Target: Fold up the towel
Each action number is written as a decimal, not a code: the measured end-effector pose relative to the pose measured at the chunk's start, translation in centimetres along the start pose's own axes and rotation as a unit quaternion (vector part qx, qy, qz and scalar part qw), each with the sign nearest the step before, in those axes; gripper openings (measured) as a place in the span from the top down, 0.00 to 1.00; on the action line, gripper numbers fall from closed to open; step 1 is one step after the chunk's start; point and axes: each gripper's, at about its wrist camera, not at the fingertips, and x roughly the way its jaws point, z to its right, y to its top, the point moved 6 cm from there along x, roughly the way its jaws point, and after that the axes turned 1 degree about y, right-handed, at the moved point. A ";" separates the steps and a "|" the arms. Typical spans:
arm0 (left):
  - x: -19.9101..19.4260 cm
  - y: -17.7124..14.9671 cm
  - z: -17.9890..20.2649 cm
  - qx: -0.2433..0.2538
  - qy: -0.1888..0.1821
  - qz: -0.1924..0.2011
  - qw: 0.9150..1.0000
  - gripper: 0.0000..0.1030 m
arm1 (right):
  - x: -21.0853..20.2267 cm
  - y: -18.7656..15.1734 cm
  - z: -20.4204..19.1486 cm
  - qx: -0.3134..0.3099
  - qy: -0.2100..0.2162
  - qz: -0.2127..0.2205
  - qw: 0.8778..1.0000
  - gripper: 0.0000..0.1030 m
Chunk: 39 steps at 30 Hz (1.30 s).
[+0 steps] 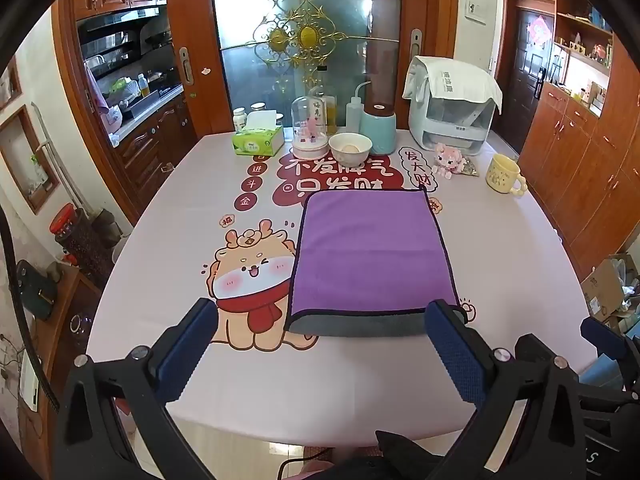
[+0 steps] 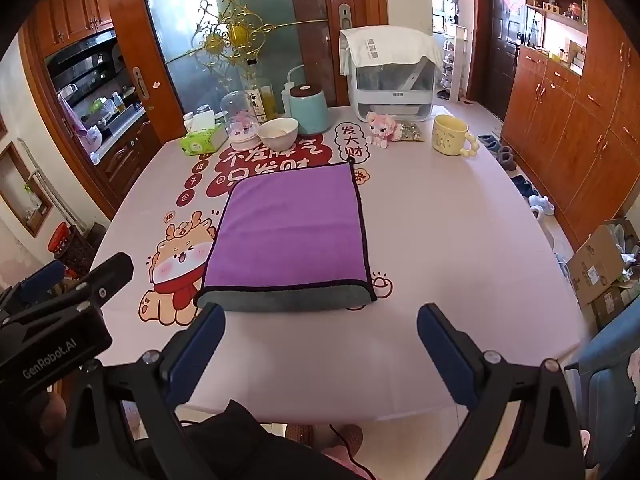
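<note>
A purple towel point(image 1: 370, 252) with a dark hem lies flat on the pink printed tablecloth, folded over, its grey underside showing along the near edge. It also shows in the right wrist view point(image 2: 292, 232). My left gripper point(image 1: 320, 320) is open and empty, raised near the towel's near edge; its right finger point(image 1: 456, 352) overlaps the near right corner in view. My right gripper point(image 2: 320, 324) is open and empty, just short of the towel's near edge. The left gripper's body point(image 2: 52, 320) shows at the left of the right wrist view.
At the table's far side stand a tissue box point(image 1: 258, 142), a glass dome point(image 1: 310, 128), a white bowl point(image 1: 350, 148), a teal appliance point(image 1: 378, 128), a white machine point(image 1: 452, 108), a pink plush toy point(image 1: 448, 160) and a yellow mug point(image 1: 504, 174). Cabinets line the right wall.
</note>
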 end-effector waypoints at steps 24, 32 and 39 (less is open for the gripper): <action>0.4 -0.7 -0.1 0.001 -0.002 -0.009 1.000 0.00 | 0.1 0.0 -0.1 0.001 -0.002 -0.009 1.000 0.05; 0.5 -1.1 -0.1 0.006 0.001 -0.021 1.000 0.00 | 0.5 -0.7 0.0 0.003 -0.005 -0.017 1.000 0.05; 0.5 -1.5 -0.5 0.011 0.000 -0.034 0.999 0.00 | 0.2 -1.1 -0.1 0.003 -0.011 -0.026 1.000 0.05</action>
